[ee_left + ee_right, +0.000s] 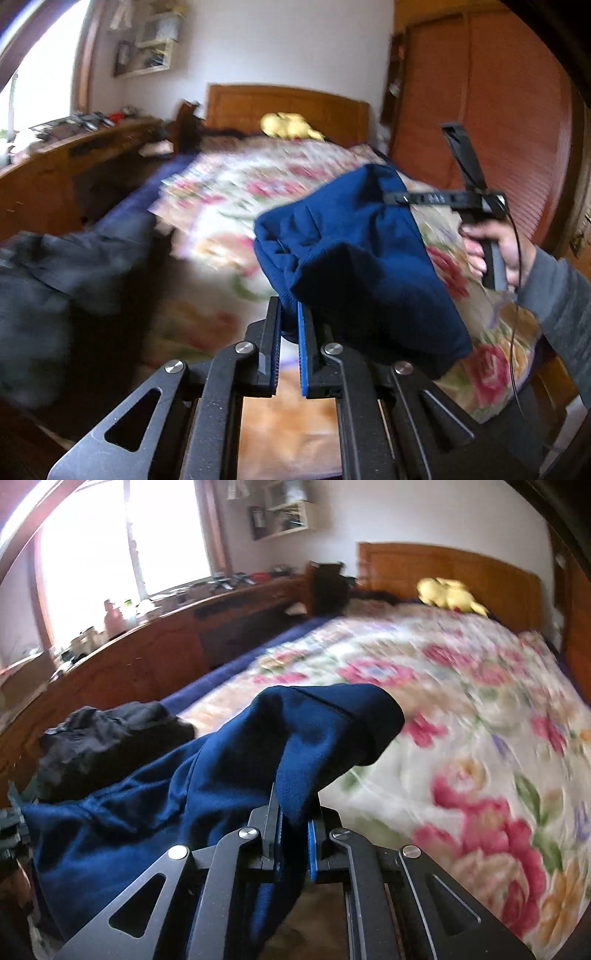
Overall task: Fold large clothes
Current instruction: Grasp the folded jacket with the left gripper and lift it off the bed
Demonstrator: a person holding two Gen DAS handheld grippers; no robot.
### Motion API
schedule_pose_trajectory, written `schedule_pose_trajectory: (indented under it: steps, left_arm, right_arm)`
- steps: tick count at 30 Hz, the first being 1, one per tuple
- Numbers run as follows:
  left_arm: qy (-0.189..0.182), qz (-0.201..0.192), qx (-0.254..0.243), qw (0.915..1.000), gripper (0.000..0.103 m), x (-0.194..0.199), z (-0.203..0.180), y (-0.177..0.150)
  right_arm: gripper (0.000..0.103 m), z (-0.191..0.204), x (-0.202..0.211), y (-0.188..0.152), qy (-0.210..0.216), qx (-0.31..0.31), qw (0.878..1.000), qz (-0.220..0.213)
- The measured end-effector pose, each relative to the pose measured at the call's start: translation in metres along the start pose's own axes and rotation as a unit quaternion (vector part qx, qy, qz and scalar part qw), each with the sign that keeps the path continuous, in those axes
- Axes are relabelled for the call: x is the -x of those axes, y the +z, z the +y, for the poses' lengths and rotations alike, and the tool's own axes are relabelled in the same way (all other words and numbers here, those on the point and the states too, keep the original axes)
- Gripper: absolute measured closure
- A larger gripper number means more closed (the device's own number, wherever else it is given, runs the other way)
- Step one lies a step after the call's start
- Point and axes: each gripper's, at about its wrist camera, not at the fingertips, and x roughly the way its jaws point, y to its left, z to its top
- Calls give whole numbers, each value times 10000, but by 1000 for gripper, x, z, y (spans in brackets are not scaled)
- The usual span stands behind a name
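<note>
A large dark blue garment point(354, 258) hangs in the air above the bed, stretched between both grippers. My left gripper point(290, 314) is shut on one part of it. My right gripper point(293, 812) is shut on another part of the blue garment point(207, 768), which drapes down to the left. In the left wrist view the right gripper point(397, 197) shows from the side at the cloth's far edge, held by a hand in a grey sleeve. The frames are motion-blurred.
The bed has a floral quilt point(461, 701) and a wooden headboard point(461, 572). A black garment pile point(110, 738) lies at the bed's left edge. A yellow soft item point(447, 592) lies by the headboard. A cluttered wooden counter point(147, 646) runs along the left; a slatted wardrobe point(498, 110) stands right.
</note>
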Motion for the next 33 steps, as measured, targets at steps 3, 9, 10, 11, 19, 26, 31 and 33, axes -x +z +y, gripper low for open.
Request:
schedule_pose_trajectory:
  steps: [3, 9, 10, 11, 19, 26, 31, 33]
  left_arm:
    - [353, -236, 48, 9991, 94, 30, 39, 14]
    - [1452, -565, 190, 9876, 95, 95, 134, 44]
    - [1624, -586, 222, 9847, 95, 103, 149, 45]
    - [1840, -587, 265, 9808, 95, 111, 166, 46]
    - [2746, 153, 850, 9577, 90, 110, 262, 3]
    - [2488, -244, 911, 9640, 66, 138, 250, -9]
    - [2418, -461, 652, 9670, 45, 148, 222, 10]
    - [2400, -531, 618, 9673, 41, 145, 218, 19]
  right_arm:
    - [93, 45, -11, 30, 198, 284, 9993, -147]
    - [93, 152, -42, 91, 678, 765, 9936, -473]
    - [93, 166, -50, 98, 742, 806, 9928, -490]
    - [92, 183, -60, 107, 823, 778, 9924, -473]
    - [85, 238, -147, 72, 731, 881, 9917, 583]
    - [83, 243, -127, 50, 830, 1108, 9890, 522]
    - [81, 242, -103, 44, 1008, 1109, 9878, 418]
    - [80, 246, -92, 41, 1077, 1104, 9873, 389]
